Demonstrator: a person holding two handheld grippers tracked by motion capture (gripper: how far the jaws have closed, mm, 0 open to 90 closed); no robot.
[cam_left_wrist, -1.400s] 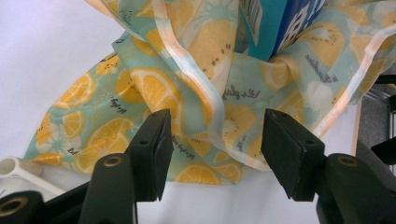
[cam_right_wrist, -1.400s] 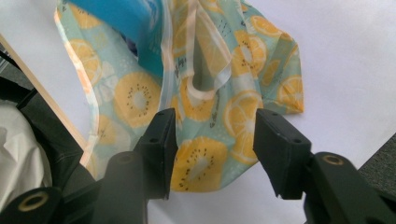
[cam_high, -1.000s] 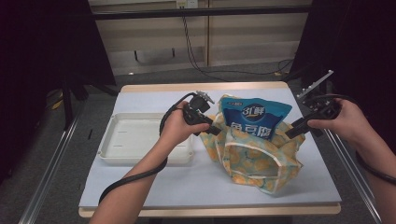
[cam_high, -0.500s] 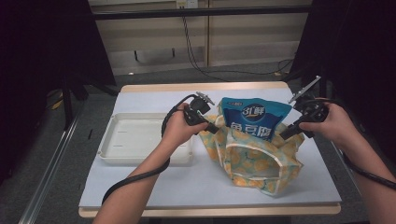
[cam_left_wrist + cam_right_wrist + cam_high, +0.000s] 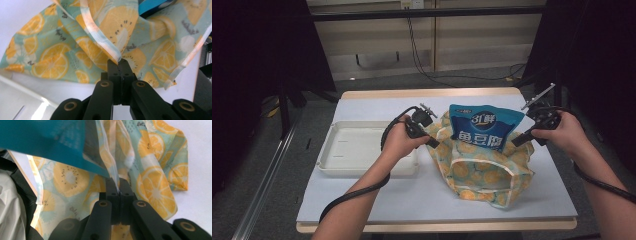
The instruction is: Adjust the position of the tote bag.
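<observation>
Here the fruit-print bag (image 5: 482, 172) lies crumpled mid-bench, teal with orange slices, a blue pouch (image 5: 482, 127) standing in its mouth. The left gripper (image 5: 119, 63) and right gripper (image 5: 118, 182) have just closed, fingers pinching the bag's rim at either side.

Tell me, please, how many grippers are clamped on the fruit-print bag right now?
2. The left gripper is shut on the fruit-print bag at its left rim, beside the tray; the right gripper pinches its right rim, next to the blue packet.
</observation>
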